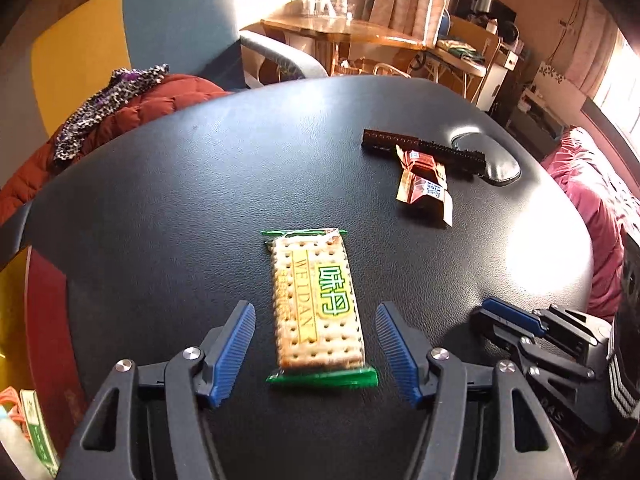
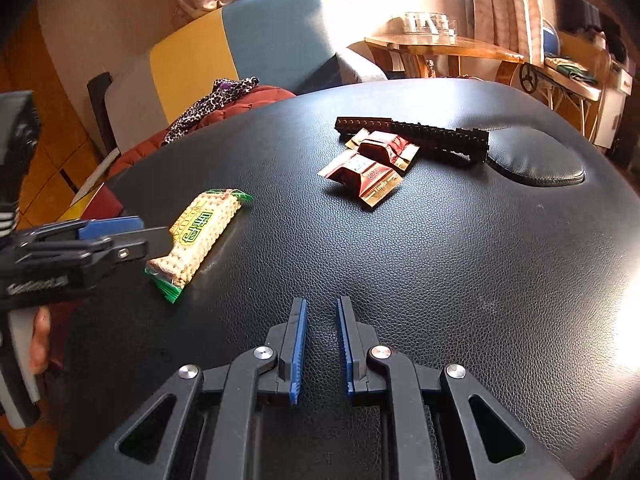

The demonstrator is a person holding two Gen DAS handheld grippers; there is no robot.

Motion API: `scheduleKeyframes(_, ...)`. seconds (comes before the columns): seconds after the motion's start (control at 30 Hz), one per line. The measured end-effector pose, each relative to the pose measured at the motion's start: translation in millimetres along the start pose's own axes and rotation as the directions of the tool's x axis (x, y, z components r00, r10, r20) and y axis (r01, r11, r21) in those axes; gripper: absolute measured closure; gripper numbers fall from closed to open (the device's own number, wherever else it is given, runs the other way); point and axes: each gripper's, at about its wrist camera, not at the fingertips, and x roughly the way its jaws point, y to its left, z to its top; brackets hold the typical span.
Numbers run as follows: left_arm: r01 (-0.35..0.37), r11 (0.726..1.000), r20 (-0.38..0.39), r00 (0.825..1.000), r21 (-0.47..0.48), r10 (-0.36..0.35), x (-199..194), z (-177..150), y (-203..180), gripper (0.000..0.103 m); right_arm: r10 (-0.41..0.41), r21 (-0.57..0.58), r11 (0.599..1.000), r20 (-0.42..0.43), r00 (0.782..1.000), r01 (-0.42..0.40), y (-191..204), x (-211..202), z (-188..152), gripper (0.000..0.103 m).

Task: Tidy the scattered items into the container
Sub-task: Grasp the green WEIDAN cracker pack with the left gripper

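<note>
A green-edged cracker packet (image 1: 316, 304) lies flat on the black leather table (image 1: 180, 200). My left gripper (image 1: 315, 312) is open, its blue pads on either side of the packet, not touching it. The packet also shows in the right wrist view (image 2: 200, 236), with the left gripper (image 2: 132, 236) at its near end. Two red-and-gold snack packets (image 1: 426, 182) (image 2: 372, 168) lie further back against a long black toothed strip (image 1: 424, 152) (image 2: 416, 136). My right gripper (image 2: 322, 312) is open by a narrow gap, empty, low over bare table. It shows at the right in the left wrist view (image 1: 520, 324).
A padded black cushion (image 2: 536, 160) sits at the table's far right. A rust-red quilted coat (image 1: 120, 120) with a leopard-print cloth lies on a blue and yellow chair (image 2: 240, 48) behind the table. A wooden table (image 1: 344, 32) stands further back. No container is in view.
</note>
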Motion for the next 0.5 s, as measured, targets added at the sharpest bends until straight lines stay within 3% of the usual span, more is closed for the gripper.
scheduleKeyframes(0.13,-0.022,1.0,-0.031,0.999,-0.018,0.021,15,8,4,0.039,0.042,0.022,0.999,0.0,0.999,-0.042,-2,0,2,0.078)
scheduleKeyframes(0.2,-0.029,0.999,-0.047,0.998,-0.016,0.028,23,9,6,0.039,0.058,0.018,0.998,-0.003,0.998,-0.058,-1,-1,5,0.07)
scheduleKeyframes(0.27,-0.027,1.0,-0.054,0.998,-0.011,0.027,29,7,7,0.041,0.037,-0.003,0.999,0.009,0.999,-0.037,0,-2,10,0.056)
scheduleKeyframes(0.37,-0.04,0.999,-0.033,0.999,-0.007,0.04,30,-1,9,0.052,0.015,-0.021,1.0,0.031,0.999,-0.015,-3,3,26,0.056)
scheduleKeyframes(0.5,-0.022,1.0,-0.025,0.999,-0.015,0.021,24,-12,15,0.053,-0.037,-0.06,0.997,0.054,0.998,0.04,-7,18,54,0.056)
